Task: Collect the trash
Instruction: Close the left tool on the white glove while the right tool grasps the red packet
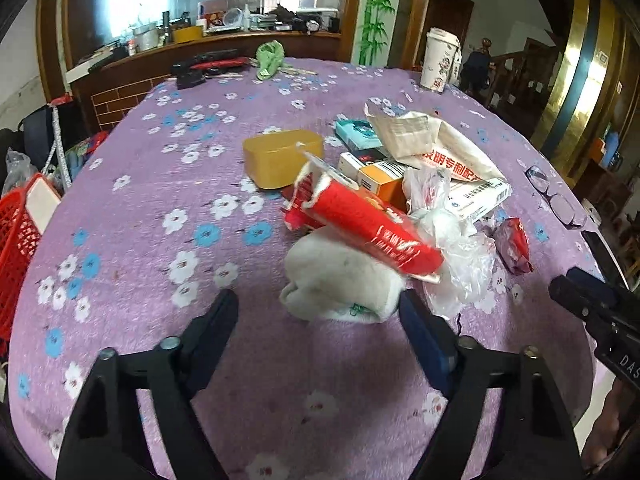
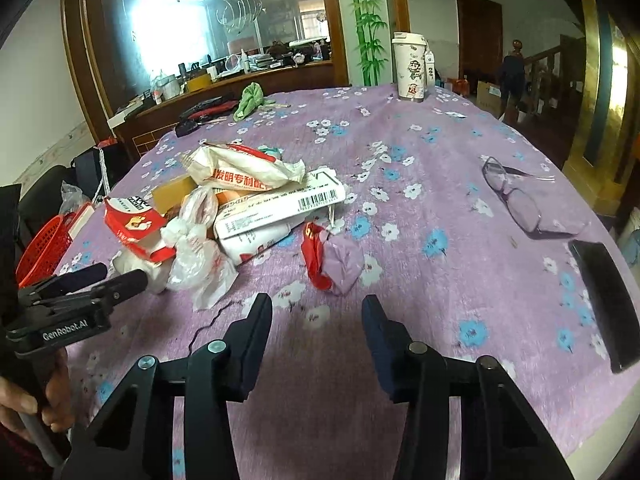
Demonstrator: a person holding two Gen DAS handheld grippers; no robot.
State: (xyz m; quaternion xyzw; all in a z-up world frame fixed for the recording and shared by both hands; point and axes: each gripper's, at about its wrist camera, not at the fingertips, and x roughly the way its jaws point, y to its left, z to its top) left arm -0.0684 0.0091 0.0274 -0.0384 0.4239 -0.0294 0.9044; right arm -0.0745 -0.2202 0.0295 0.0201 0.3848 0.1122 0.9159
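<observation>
Both hand-held grippers sit low over the near edge of the bench, jaws apart, nothing held. Left hand-held gripper (image 1: 318,306) is spread wide, its right finger tip just beside or touching the white cloth bundle (image 1: 340,284); can't tell which. Right hand-held gripper (image 2: 318,312) is open about half as wide, aimed at the small red wrapper (image 2: 316,258), which lies alone just right of the trash pile (image 2: 224,208) with a fold of purple cloth bunched against it.

Trash location: pile mid-bench, toward the left edge as the right wrist view shows it: red carton (image 1: 368,228), clear plastic bag (image 1: 460,264), white boxes, paper packet. Yellow tub (image 1: 282,156) behind it. Red basket (image 1: 20,240) off the left edge, likely the bin.

Step in hand, judged: pick the red wrapper with the right. Do it well: come down with jaws straddling the wrapper only, pinch the crinkled red part, avoid catching the tablecloth fold. Keep clear of the glasses (image 2: 516,196) and black phone (image 2: 604,300) near the right edge; not trash. Mug (image 2: 410,68) at the far edge stays too.
</observation>
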